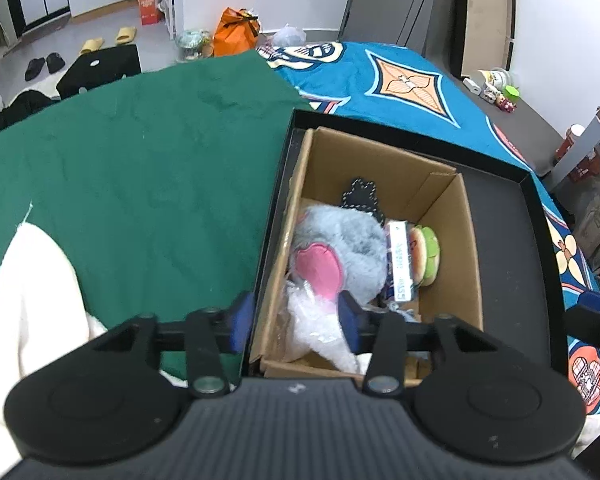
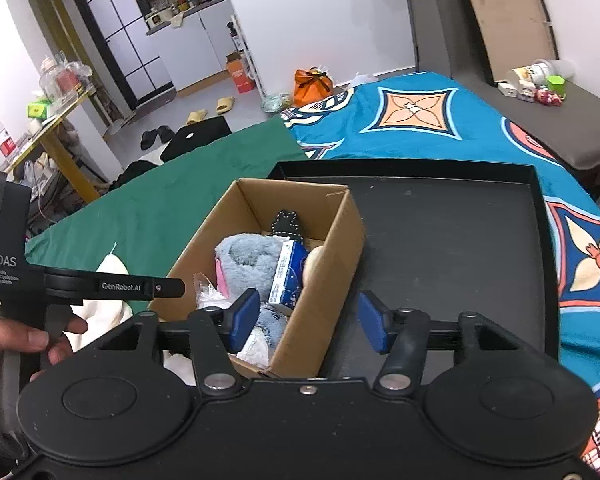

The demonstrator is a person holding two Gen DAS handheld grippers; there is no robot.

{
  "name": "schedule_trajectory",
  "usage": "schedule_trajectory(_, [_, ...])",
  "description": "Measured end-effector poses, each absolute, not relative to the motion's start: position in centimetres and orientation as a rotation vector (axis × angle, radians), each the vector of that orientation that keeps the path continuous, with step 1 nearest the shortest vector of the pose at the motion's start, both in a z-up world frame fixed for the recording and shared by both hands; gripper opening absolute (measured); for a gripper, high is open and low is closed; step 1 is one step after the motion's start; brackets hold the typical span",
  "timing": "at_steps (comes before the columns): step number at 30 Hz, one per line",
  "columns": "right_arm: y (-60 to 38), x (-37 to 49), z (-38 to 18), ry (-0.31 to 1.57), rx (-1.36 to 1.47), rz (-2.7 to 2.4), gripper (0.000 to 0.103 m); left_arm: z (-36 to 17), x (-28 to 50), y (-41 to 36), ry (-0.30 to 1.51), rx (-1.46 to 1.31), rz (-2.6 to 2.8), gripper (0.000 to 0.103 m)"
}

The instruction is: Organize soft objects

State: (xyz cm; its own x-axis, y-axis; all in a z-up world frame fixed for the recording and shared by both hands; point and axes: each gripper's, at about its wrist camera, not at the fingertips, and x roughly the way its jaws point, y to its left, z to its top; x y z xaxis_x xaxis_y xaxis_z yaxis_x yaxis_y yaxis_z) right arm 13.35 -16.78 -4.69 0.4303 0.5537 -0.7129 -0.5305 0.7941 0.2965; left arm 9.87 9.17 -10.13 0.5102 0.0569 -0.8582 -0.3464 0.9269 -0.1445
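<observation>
Inside the one cardboard box (image 2: pixel 300 312), at the left end of the black tray (image 2: pixel 452 240), lie one grey plush toy (image 1: pixel 340 240), one burger plush (image 1: pixel 426 254) and one blue packet (image 2: pixel 290 276). Both the left gripper (image 1: pixel 296 322) and right gripper (image 2: pixel 308 320) hover with fingers wide apart, holding nothing.

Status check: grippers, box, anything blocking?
Left gripper open, empty, over the box's near-left corner. Right gripper open, empty, straddling its right wall. Cardboard box in black tray, grey plush inside. Nothing blocking.

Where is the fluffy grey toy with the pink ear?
The fluffy grey plush toy with the pink ear lies inside the brown cardboard box on the black tray, beside a small burger-shaped plush.
</observation>
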Motion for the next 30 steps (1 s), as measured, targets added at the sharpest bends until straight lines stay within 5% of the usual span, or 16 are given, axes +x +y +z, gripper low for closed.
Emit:
schedule_trajectory(9, [-19.1, 13.2, -4.0, 0.893, 0.093, 0.666, 0.069, -7.7, 10.0, 7.0, 1.021, -0.270, 0.239, 0.069])
schedule_trajectory(22, [-23.4, 12.7, -2.0, 0.879, 0.163, 0.592, 0.103, -3.2, 8.3, 4.1, 0.992, -0.220, 0.203, 0.103])
schedule_trajectory(30, [-26.0, 11.7, 0.2, 0.861, 0.189, 0.537, 0.103, -0.2, 6.5, 2.9, 0.953, -0.200, 0.162, 0.103])
